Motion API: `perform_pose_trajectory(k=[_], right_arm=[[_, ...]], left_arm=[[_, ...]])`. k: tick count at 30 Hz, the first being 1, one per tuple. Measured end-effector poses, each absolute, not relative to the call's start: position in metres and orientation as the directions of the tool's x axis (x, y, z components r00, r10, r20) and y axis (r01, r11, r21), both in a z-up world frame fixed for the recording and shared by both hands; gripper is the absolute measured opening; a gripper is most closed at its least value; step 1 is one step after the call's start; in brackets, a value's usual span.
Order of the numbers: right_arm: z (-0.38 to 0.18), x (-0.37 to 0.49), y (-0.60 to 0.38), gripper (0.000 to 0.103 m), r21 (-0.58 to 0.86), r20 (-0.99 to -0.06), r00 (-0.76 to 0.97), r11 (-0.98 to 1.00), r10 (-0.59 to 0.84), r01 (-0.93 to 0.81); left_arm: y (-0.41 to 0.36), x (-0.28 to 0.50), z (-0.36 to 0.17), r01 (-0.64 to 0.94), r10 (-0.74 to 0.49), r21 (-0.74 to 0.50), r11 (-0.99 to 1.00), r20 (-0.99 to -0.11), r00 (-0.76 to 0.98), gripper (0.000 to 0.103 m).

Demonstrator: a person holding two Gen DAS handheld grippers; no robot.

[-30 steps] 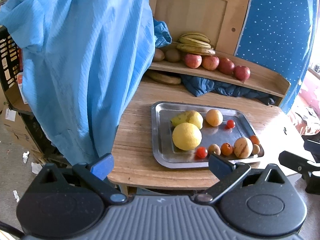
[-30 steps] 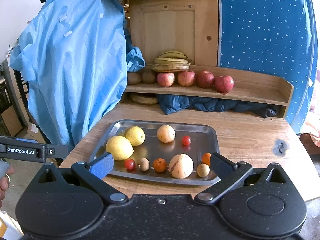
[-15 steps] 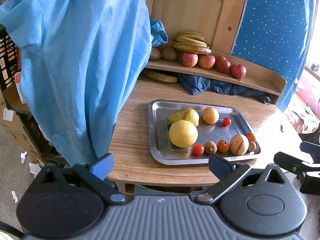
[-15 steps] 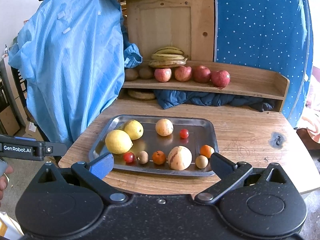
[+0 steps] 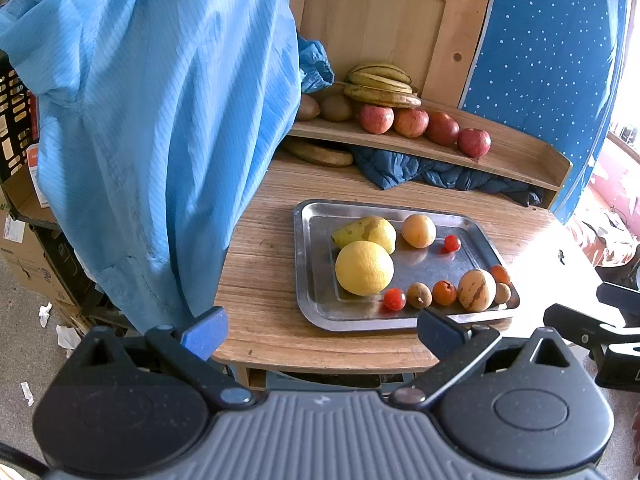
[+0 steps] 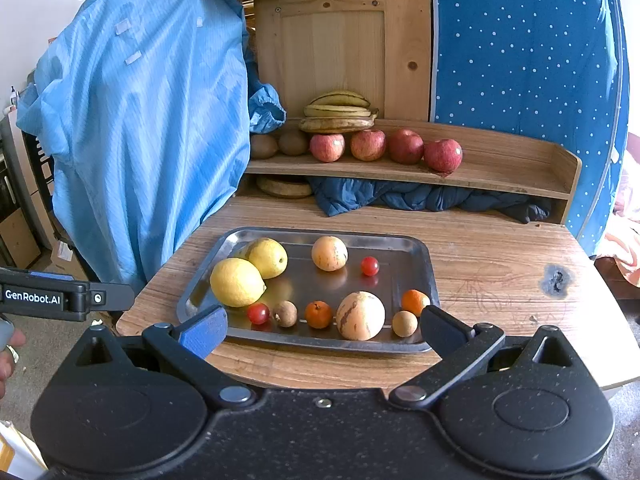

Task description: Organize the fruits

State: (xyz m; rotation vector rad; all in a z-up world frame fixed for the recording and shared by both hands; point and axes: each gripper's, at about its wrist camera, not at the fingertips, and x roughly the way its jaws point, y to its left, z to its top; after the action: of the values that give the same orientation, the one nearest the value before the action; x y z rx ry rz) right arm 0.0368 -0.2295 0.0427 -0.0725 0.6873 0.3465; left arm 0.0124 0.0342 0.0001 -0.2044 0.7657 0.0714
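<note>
A metal tray (image 6: 416, 248) (image 5: 304, 216) lies on the wooden table and holds a lemon (image 6: 236, 282) (image 5: 364, 267), a yellow pear (image 6: 267, 257), a striped round fruit (image 6: 360, 315), a pale orange fruit (image 6: 329, 253), small oranges, cherry tomatoes and small brown fruits. A wooden shelf (image 6: 500, 176) behind carries several red apples (image 6: 404, 146), bananas (image 6: 340, 110) and kiwis. My left gripper (image 5: 322, 330) is open and empty at the table's near-left edge. My right gripper (image 6: 322, 328) is open and empty just before the tray's front rim.
A light blue garment (image 6: 152, 120) hangs at the table's left. A dark blue cloth (image 6: 400, 196) is stuffed under the shelf beside a lone banana (image 6: 284, 186). A dotted blue panel (image 6: 520, 60) stands at the right. The table has a dark burn mark (image 6: 556, 280).
Both grippers have drawn back a little from the table, so the tray looks slightly farther away. Both stay open and empty. The fruits have not moved.
</note>
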Motion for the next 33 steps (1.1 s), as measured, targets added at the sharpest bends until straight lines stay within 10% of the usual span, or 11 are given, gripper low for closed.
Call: perform_pose_trajectory(k=[33], right_arm=[[0.0423,0.0392,-0.2292,0.102,0.048,-0.635,0.716,0.940,0.289,-0.336]], left_arm=[[0.0369,0.0168,-0.0026,-0.145,-0.007,-0.156,0.977,-0.704,0.710,0.102]])
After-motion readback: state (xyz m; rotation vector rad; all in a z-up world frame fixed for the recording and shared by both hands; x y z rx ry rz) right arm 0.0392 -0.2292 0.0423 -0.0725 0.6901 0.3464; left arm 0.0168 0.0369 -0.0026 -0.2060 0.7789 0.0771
